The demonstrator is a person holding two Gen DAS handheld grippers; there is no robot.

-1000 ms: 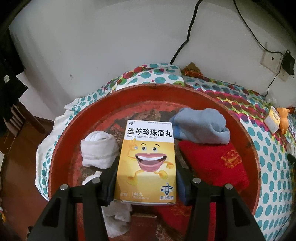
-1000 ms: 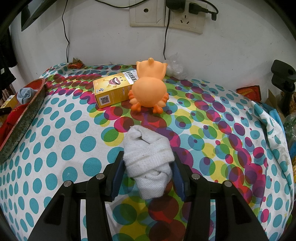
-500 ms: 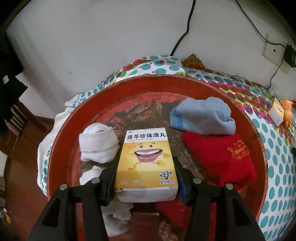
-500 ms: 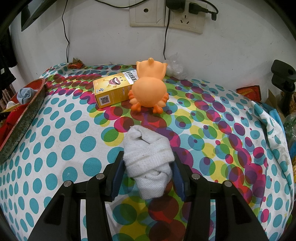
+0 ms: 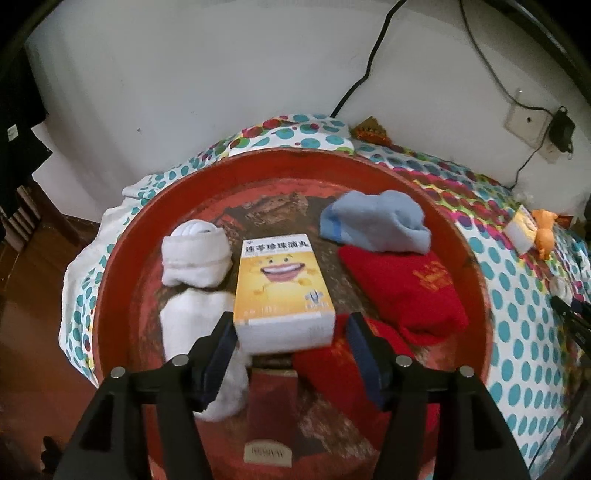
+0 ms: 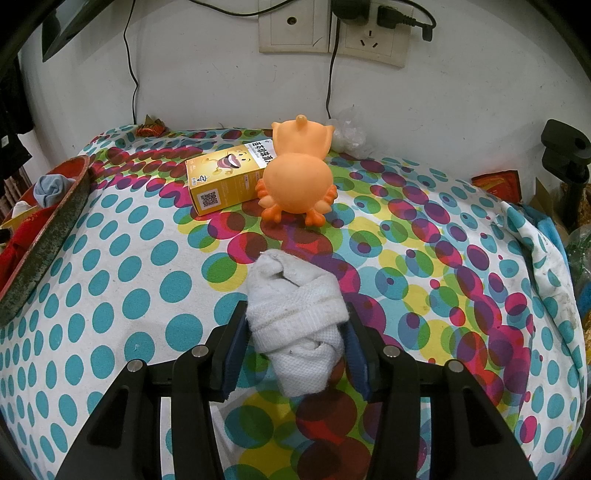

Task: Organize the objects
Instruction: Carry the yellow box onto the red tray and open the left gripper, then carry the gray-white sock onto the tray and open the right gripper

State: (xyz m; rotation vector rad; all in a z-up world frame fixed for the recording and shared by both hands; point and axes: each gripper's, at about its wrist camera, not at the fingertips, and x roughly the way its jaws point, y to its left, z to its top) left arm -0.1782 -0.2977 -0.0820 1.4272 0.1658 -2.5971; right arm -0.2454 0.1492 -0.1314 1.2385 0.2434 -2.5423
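A yellow medicine box (image 5: 283, 291) lies flat in the round red tray (image 5: 476, 266), between white rolled socks (image 5: 195, 254) and red socks (image 5: 402, 288). A blue sock (image 5: 376, 225) lies behind. My left gripper (image 5: 290, 328) is open, its fingers spread just past the box's near end, not touching it. My right gripper (image 6: 293, 332) is shut on a white rolled sock (image 6: 295, 314) on the dotted cloth. A second yellow box (image 6: 225, 177) and an orange duck toy (image 6: 299, 177) lie beyond it.
The tray's rim (image 6: 48, 236) shows at the left of the right wrist view. The wall with sockets (image 6: 332, 29) and cables stands behind the table. A black clamp (image 6: 565, 151) and clutter sit at the right edge.
My left gripper lowered the yellow box flat into the tray, opened and drew back a little. The right gripper and its sock have not moved.
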